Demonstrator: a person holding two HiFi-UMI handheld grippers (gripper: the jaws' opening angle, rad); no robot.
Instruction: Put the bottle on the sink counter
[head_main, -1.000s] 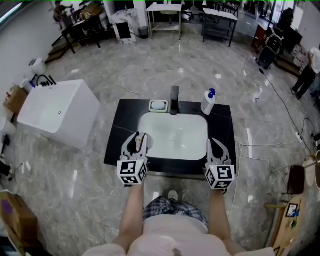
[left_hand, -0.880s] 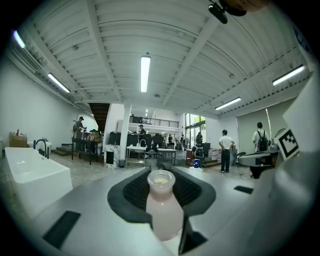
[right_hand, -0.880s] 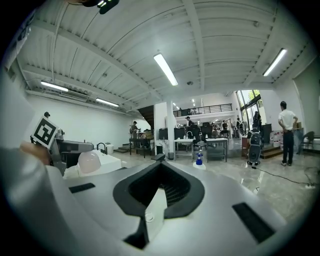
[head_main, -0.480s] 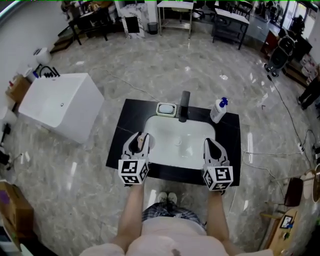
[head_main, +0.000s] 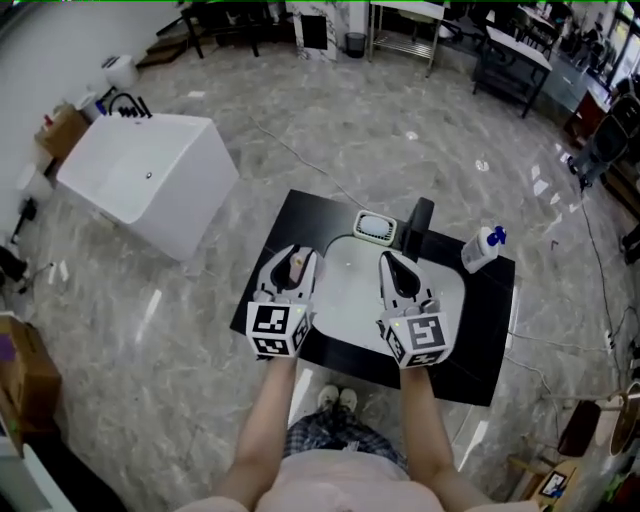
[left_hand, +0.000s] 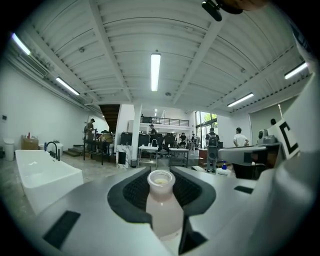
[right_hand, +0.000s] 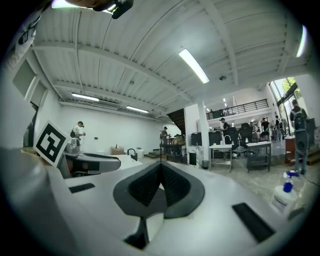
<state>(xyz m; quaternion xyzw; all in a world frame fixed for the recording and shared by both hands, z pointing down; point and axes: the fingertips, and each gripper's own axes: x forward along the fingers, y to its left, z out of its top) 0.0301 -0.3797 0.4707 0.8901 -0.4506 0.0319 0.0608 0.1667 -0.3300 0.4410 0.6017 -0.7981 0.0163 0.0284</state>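
– One bottle (left_hand: 161, 202) is clamped in the left gripper (head_main: 291, 260), over the sink counter (head_main: 480, 330); the right gripper (head_main: 392, 262) is closed, empty.
– The carry is judged in hand; an upright set-down on bare counter is called for.

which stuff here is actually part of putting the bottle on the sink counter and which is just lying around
Part of the job:
- bottle, gripped by the left gripper
- black sink counter

Just lying about:
- spray bottle at the counter's far right corner
- soap dish
- faucet
- white bathtub on the floor to the left
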